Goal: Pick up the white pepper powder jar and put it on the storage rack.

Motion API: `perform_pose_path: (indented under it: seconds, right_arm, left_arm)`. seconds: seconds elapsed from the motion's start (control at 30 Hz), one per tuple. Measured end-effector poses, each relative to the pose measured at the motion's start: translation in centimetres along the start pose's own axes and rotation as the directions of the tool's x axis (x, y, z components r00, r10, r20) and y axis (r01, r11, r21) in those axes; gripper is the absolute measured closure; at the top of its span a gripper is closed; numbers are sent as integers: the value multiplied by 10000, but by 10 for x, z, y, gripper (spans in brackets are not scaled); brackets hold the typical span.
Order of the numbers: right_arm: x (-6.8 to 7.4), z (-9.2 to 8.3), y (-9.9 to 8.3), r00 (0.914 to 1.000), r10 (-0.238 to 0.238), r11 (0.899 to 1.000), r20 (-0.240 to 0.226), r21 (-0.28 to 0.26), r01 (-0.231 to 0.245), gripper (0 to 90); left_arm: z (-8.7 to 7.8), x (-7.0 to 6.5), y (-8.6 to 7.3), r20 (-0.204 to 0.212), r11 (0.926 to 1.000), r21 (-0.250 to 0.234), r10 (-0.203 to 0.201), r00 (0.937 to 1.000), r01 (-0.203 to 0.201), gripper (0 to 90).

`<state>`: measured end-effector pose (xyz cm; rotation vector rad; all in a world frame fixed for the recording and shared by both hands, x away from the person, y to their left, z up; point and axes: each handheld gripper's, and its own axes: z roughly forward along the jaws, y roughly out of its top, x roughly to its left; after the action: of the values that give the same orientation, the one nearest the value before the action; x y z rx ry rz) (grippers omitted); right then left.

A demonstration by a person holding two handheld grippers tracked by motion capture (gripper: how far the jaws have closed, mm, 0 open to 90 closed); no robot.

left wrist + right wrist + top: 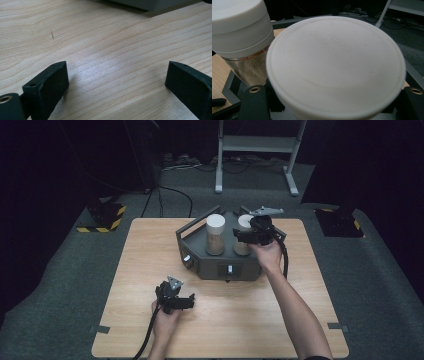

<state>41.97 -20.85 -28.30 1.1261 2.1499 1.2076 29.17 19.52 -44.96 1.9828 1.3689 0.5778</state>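
Table (105,50) pale matt wood grain; jar lid (335,65) smooth white plastic; jar (249,67) probably glass.

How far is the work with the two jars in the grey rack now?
Both white-lidded jars, the left jar and the right jar, stand upright in the grey rack. In hand: the right gripper is at the right jar, with its jaws on either side of the jar below the lid; whether they press on it cannot be told. The left gripper waits open over the wooden table. Whatever follows is not yet begun.
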Motion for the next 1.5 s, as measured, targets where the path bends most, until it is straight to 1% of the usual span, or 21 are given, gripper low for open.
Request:
perform_pose_path:
  seconds: [0.07,0.13,0.23,0.33,0.43,0.67,0.87,1.03,1.2,1.4,1.5]
  right_arm:
    - [-3,0,-2,9998,144,9998,-123,-125,-145,242]
    - [-9,-1,-2,9989,305,9994,-361,-160,-310,205]
    - [-10,-2,-1,9989,293,9995,-374,-95,-297,163]
    - [-16,-4,-4,9972,385,9990,-644,-199,-398,127]
    - [-18,-6,-7,9966,435,9986,-701,-258,-454,109]
    - [-18,-10,-10,9970,426,9986,-649,-300,-446,102]
    - [-21,-14,-15,9966,471,9983,-674,-298,-492,96]
    - [-23,-18,-20,9959,450,9983,-779,-347,-478,97]
    - [-28,-21,-24,9946,461,9984,-931,-287,-490,96]
    - [-30,-26,-31,9943,416,9983,-985,-359,-454,96]
    - [-33,-27,-33,9933,433,9985,-1072,-301,-468,94]
  left_arm:
    - [0,0,0,0,10000,-2,0,10000,0,50]
    - [0,0,0,0,10000,2,5,10000,-5,51]
    - [0,0,0,3,10000,6,10,10000,-10,51]
    - [0,0,0,4,10000,18,23,10000,-23,51]
    - [0,0,0,4,10000,19,27,10000,-27,51]
    - [0,0,0,4,10000,15,22,10000,-22,51]
    - [0,0,1,0,10000,42,44,10000,-44,51]
    - [0,0,1,-3,10000,38,45,10000,-45,50]
    - [0,0,0,4,10000,32,41,10000,-41,51]
    - [0,0,1,5,10000,34,42,10000,-42,51]
    - [0,0,1,5,10000,35,41,10000,-41,50]
